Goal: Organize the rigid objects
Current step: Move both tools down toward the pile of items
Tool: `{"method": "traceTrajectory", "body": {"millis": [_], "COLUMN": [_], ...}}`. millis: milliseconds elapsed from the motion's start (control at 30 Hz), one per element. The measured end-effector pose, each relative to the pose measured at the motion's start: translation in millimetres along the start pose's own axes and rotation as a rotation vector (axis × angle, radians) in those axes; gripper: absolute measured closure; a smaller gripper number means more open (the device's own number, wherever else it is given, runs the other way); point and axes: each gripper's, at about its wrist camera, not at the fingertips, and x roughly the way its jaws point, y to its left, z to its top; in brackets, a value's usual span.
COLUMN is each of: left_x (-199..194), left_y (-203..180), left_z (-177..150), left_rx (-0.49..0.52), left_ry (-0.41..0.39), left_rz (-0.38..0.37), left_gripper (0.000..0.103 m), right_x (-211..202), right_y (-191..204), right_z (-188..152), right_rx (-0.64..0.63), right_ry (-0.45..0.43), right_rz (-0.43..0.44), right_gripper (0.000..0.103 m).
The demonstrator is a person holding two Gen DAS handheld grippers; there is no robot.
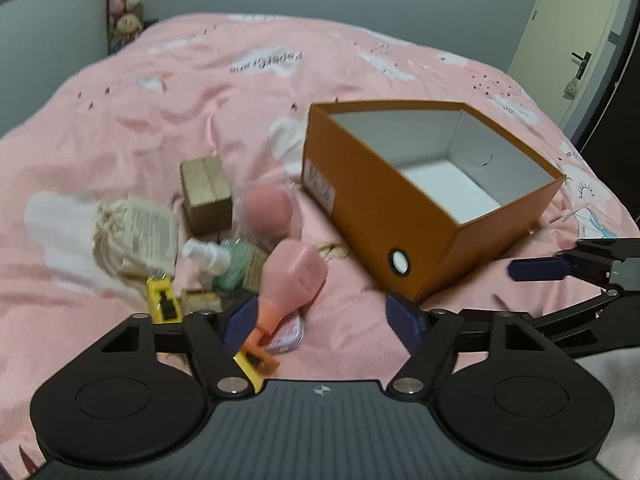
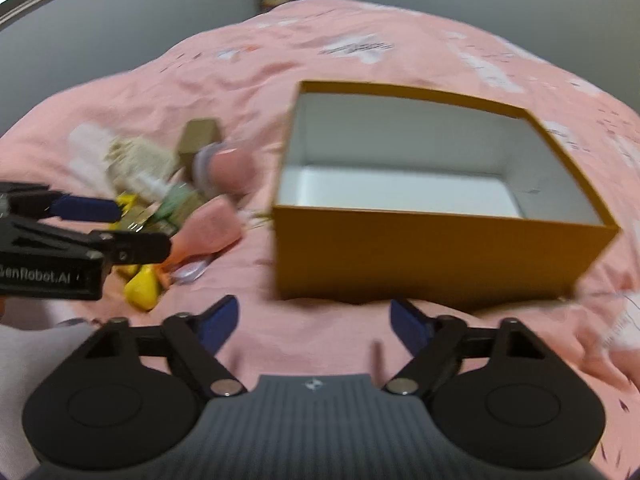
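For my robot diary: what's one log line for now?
left gripper: open, empty | right gripper: open, empty | orange box: empty

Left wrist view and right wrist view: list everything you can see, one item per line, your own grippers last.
Box: one, orange outside, white inside, open and empty, on the bed right of the pile.
Small carton: one, tan, at the pile's far side.
Cloth pouch: one, cream, pile's left.
Spray bottle: one, white, mid-pile.
Pink bottle: one, pink with orange neck, nearest the left gripper.
Yellow toy: one, pile's near left.
Bedspread: one, pink, under everything.
Left gripper: open, over the pile's near edge.
Right gripper: open, before the box.
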Motion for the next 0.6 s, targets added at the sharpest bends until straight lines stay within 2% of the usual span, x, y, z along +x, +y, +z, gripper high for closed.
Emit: {"method": "traceTrajectory", "body": {"millis": [100,133,200,367,600], "left_x": [1,1,0,1,18], "left_y": [18,23,34,55,64], "left_z": [-1,-1,-2,0,4], "left_rx": [-0.052,-0.068,-0.092,-0.157,-0.174], "left_ry": [0.041,0.050,0.056,0.076,0.110], "left_rz": [-0.042,-0.038,-0.012,0.022,0.047], "left_gripper": [0.025,0.025,0.025,0.025,0.025], "right_x": [9,12,17,31,47], "right_y": [8,9,13,32,74], "right_z": [6,8,13,31,52], "right_rx": [-0.050,-0.064,-0.081,-0.158,-0.290], "right_ry": [0.034,0.048,0.073,0.109,0.150], "right_rz": [0.062,0.087,0.133,0.205,0.270], "right_gripper": [0.044,0.049,0.052,0.053,0.057]}}
